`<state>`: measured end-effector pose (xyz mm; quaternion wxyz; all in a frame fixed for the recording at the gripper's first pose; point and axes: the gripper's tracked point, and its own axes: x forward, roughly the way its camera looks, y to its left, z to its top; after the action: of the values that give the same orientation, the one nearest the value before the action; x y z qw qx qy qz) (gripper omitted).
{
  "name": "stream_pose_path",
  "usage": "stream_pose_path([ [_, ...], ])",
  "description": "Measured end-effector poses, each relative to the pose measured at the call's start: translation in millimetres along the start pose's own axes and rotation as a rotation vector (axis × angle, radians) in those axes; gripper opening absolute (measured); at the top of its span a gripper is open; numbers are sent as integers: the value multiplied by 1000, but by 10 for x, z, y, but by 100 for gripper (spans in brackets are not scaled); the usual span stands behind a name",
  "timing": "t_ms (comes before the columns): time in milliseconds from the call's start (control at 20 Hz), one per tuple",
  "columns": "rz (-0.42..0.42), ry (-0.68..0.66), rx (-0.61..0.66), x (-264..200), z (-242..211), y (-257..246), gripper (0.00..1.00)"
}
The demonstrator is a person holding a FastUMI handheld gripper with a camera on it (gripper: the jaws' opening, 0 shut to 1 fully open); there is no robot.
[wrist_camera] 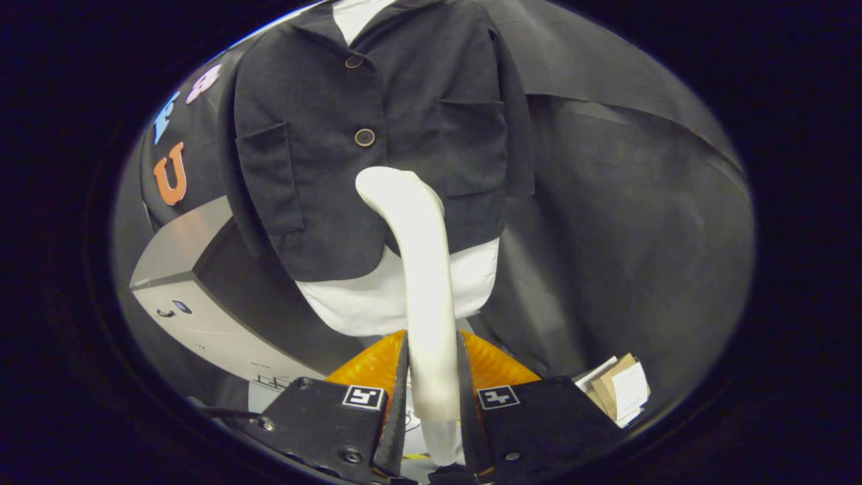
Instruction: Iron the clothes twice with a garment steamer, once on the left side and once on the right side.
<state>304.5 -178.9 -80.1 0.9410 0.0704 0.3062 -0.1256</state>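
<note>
A dark corduroy jacket [377, 135] with buttons and two chest pockets hangs on a white mannequin torso [377, 303] straight ahead. My gripper [432, 364] is shut on the handle of a white garment steamer [421, 269]. The steamer rises from between the fingers and curves over, its head resting against the jacket's front near the lower button, around the middle of the hem area. The steamer's face is hidden against the cloth.
A grey box-shaped appliance [202, 316] stands to the left of the mannequin. Some cardboard pieces and paper [616, 387] lie low on the right, beside the fingers. Black cloth walls close in behind and to the right.
</note>
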Motion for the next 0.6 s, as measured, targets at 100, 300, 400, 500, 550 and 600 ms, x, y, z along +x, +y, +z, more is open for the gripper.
stream_pose_path([
  [100, 3, 2, -2, 6, -12, -15, 37],
  [300, 21, 9, 1, 15, -21, -26, 37],
  [400, 35, 11, 3, 7, -25, -62, 37],
  [500, 52, 14, 6, 5, -19, -91, 37],
  [550, 66, 17, 17, 1, -18, -86, 37],
  [600, 78, 20, 23, 11, -18, -87, 37],
])
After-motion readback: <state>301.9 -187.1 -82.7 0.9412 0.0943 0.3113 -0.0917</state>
